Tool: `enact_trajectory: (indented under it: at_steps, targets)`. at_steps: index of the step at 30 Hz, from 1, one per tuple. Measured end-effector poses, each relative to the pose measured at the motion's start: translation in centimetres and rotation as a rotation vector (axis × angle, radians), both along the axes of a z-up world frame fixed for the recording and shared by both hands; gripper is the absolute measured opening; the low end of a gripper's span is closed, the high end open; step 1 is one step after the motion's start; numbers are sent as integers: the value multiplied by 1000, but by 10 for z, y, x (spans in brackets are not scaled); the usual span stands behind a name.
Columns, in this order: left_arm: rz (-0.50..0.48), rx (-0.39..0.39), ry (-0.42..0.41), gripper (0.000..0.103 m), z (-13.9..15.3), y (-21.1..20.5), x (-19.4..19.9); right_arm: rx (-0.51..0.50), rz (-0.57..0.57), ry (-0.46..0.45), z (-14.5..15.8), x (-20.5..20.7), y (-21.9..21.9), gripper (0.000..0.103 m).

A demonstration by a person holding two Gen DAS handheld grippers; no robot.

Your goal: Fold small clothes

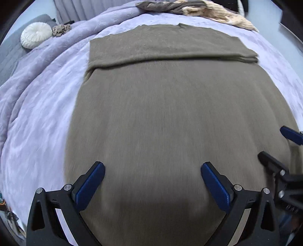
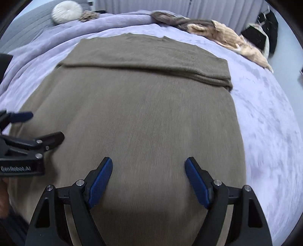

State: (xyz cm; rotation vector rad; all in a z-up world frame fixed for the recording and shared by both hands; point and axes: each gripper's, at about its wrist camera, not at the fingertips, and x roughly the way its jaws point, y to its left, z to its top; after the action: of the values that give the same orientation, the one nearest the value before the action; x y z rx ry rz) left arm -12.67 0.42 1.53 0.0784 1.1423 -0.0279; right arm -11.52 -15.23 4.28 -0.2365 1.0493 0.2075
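Note:
An olive-brown knit garment (image 1: 166, 106) lies flat on the lavender bed cover (image 1: 41, 117), its far part folded over into a band (image 1: 162, 47). It also shows in the right wrist view (image 2: 136, 117), with the folded band (image 2: 151, 60) at the far end. My left gripper (image 1: 152, 168) is open and empty above the garment's near part. My right gripper (image 2: 148, 163) is open and empty above the near part too. The right gripper shows at the right edge of the left wrist view (image 1: 278, 149); the left gripper shows at the left edge of the right wrist view (image 2: 43, 124).
A pile of brown and cream clothes (image 1: 197, 9) lies at the far side of the bed, also in the right wrist view (image 2: 217, 32). A round white cushion (image 1: 35, 35) and a small crumpled cloth (image 1: 61, 29) sit at the far left. A black bag (image 2: 263, 32) is at the far right.

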Motion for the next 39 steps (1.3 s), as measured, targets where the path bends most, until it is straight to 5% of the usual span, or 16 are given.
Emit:
enact_trajectory:
  at_steps: [5, 9, 11, 15, 20, 26, 31, 34, 36, 37, 39]
  targets:
    - [101, -124, -53, 102, 23, 59, -71, 85, -33, -39, 26, -83, -63, 82]
    - [147, -286, 72, 102, -11, 90, -77, 235, -162, 9, 18, -105, -131, 82]
    - [147, -347, 90, 102, -26, 92, -80, 306, -160, 51, 7, -104, -142, 71]
    - [144, -396, 61, 102, -25, 94, -81, 355, -93, 43, -4, -97, -129, 65]
    - [91, -467, 38, 102, -21, 88, -88, 419, 23, 41, -6, -85, -97, 40]
    - [119, -557, 23, 102, -26, 102, -82, 460, 41, 52, -19, -83, -82, 40]
    - [101, -542, 15, 102, -22, 93, -87, 497, 46, 63, -21, -90, -90, 40]
    - [135, -541, -4, 73, -20, 99, -92, 523, 42, 72, -24, -89, -91, 39]
    - [138, -570, 4, 23, -18, 104, -93, 509, 52, 76, -23, -86, -87, 26]
    - [130, -621, 20, 14, -17, 107, -94, 502, 66, 87, -21, -85, -84, 13]
    - [132, -631, 18, 13, -12, 107, -97, 514, 69, 92, -17, -85, -84, 13]
